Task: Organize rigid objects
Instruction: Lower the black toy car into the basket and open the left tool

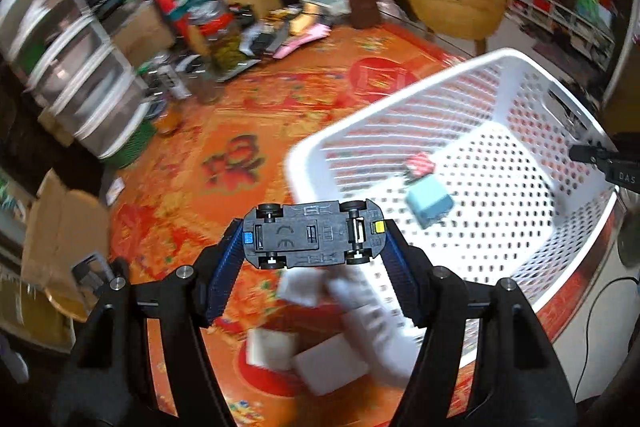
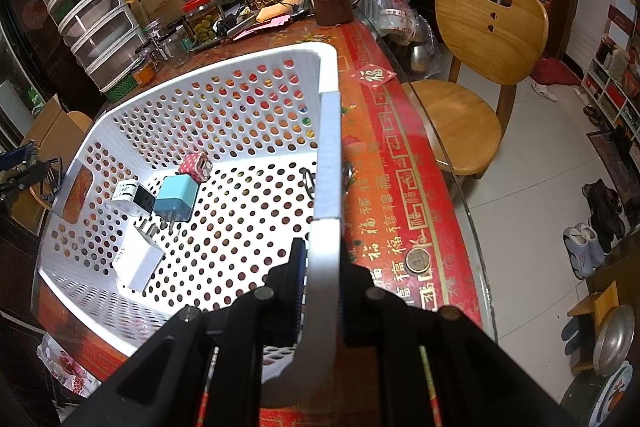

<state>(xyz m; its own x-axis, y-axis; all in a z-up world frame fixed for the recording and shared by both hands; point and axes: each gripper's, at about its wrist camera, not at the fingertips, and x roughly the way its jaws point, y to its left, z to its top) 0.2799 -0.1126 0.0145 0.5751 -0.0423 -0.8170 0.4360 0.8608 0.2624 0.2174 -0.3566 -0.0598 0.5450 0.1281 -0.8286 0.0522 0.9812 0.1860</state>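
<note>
Crosswise, toy car [image 1: 314, 234] clamped between left claw [image 1: 314, 247] fingertips, underside up.

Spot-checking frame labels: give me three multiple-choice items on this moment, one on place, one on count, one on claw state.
1. Where is the black toy car?
A. on the basket floor
B. between the left claw's fingers
C. on the wooden chair

2. How many plug adapters lie in the white perforated plastic basket?
A. two
B. four
C. six

3. What is the right claw doing?
A. clamped on the basket rim
B. open over the table
C. holding a coin

Key: 1 B, the left claw grips the car by its ends, underside toward the camera. 2 B, the right wrist view shows red, black-and-white, light blue and white ones. 3 A, its fingers pinch the rim from both sides.
</note>
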